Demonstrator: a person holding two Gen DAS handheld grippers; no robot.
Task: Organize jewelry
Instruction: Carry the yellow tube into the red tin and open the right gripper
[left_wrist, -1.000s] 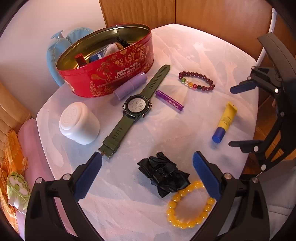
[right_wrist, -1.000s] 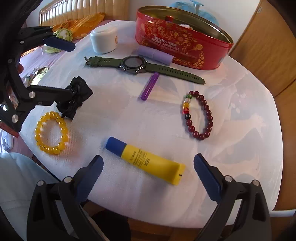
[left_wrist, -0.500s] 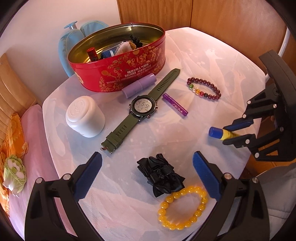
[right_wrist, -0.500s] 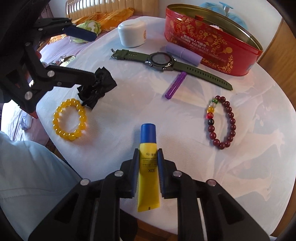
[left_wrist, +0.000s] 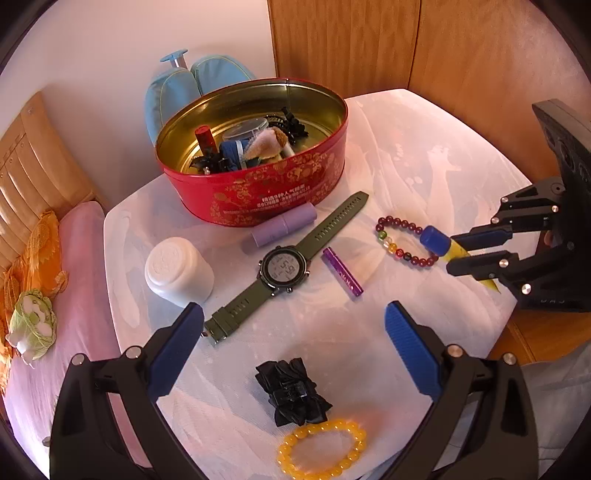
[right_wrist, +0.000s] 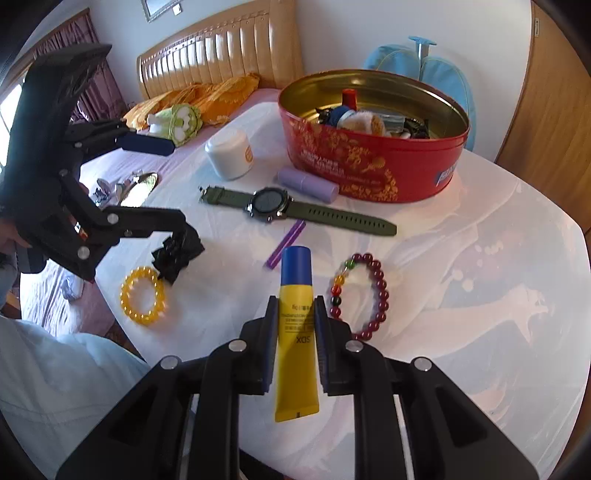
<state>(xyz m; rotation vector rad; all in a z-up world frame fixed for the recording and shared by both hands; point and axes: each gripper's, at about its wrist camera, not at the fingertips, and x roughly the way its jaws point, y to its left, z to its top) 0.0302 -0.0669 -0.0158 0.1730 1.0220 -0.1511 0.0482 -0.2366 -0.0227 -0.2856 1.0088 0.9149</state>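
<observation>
My right gripper (right_wrist: 295, 308) is shut on a yellow tube with a blue cap (right_wrist: 295, 306) and holds it above the table, cap toward the red oval tin (right_wrist: 369, 170). The left wrist view shows that gripper (left_wrist: 454, 247) at the right, the tube's cap (left_wrist: 435, 240) over the dark red bead bracelet (left_wrist: 402, 243). My left gripper (left_wrist: 291, 328) stands open above a black scrunchie (left_wrist: 293, 395) and a yellow bead bracelet (left_wrist: 321, 448). A green watch (left_wrist: 282, 267), a purple stick (left_wrist: 341, 272) and a lilac tube (left_wrist: 282, 229) lie near the tin.
A white jar (left_wrist: 177, 271) stands left of the watch. The tin holds several small items. A bed with pink sheet (left_wrist: 85, 295) borders the table's left side, wooden panels (left_wrist: 406, 44) stand behind, and a blue bag (left_wrist: 184, 92) sits behind the tin.
My right gripper closed on the yellow tube, lifted it off the table and carried it toward the red bracelet. My left gripper rose and pulled back, still open.
</observation>
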